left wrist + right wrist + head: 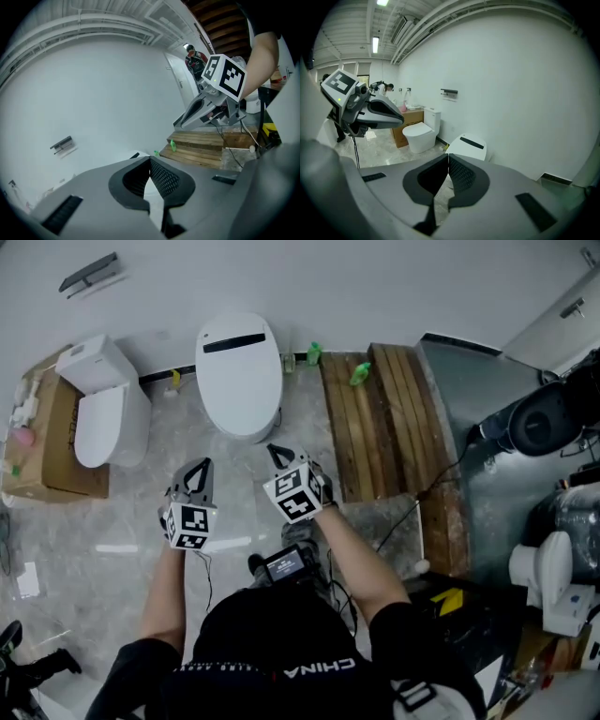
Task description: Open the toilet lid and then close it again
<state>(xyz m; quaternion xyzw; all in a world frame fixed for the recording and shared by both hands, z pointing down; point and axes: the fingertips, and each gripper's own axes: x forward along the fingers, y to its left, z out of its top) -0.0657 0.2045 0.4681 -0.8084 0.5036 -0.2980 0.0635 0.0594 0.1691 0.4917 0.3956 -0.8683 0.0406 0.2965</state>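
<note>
A white toilet with a black strip at its back stands against the wall, its lid down. The same lid shows just past my right jaws. Both grippers hover over the floor short of the toilet's front. My left gripper is shut and holds nothing. My right gripper is also shut and empty, its tips closest to the bowl's front rim. In the left gripper view my left gripper has its pads together, and the right gripper appears beyond it. My right gripper has its pads touching too.
A second white toilet stands to the left beside a cardboard box. A stack of wooden planks lies right of the toilet, with green bottles at its far end. Dark equipment and cables crowd the right side. The floor is grey marble tile.
</note>
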